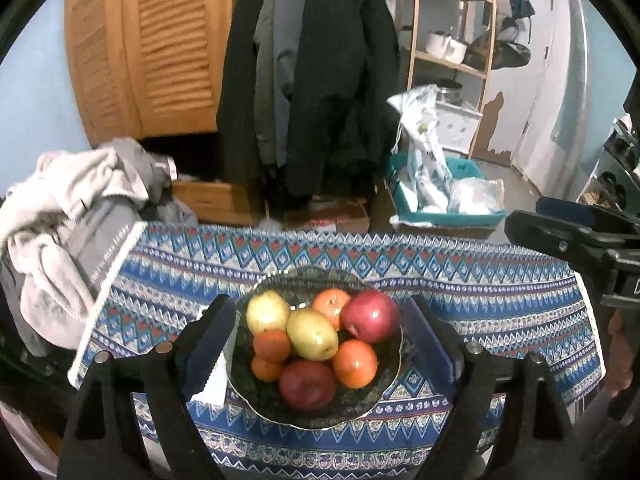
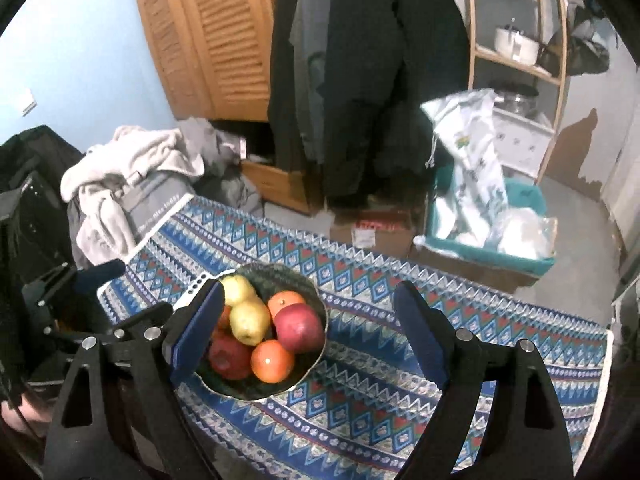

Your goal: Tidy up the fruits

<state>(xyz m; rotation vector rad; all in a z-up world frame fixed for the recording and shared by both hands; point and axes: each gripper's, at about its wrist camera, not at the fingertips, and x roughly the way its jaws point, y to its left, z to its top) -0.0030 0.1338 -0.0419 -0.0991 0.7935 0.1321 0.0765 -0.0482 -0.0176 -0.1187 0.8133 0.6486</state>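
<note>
A dark bowl (image 1: 362, 400) with a pale scalloped rim stands on the blue patterned tablecloth (image 1: 480, 304). It holds two red apples (image 1: 370, 314), two yellow pears (image 1: 312, 334) and several oranges (image 1: 354, 362). My left gripper (image 1: 320, 304) hovers above the bowl, open, its blue pads (image 1: 212, 336) framing the fruit with nothing between them. In the right wrist view the bowl (image 2: 280, 270) sits lower left. My right gripper (image 2: 308, 292) is open and empty above the cloth, its left pad overlapping the bowl's edge. Each gripper shows at the edge of the other's view: the right gripper (image 1: 560, 232) and the left gripper (image 2: 92, 276).
A white flat object (image 2: 196, 288) lies against the bowl's left side. Grey clothes (image 1: 72, 208) are piled at the table's left end. Beyond the far edge hang dark coats (image 1: 320, 80), with a teal bin of bags (image 1: 440, 200), cardboard boxes and a wooden shelf (image 1: 452, 60).
</note>
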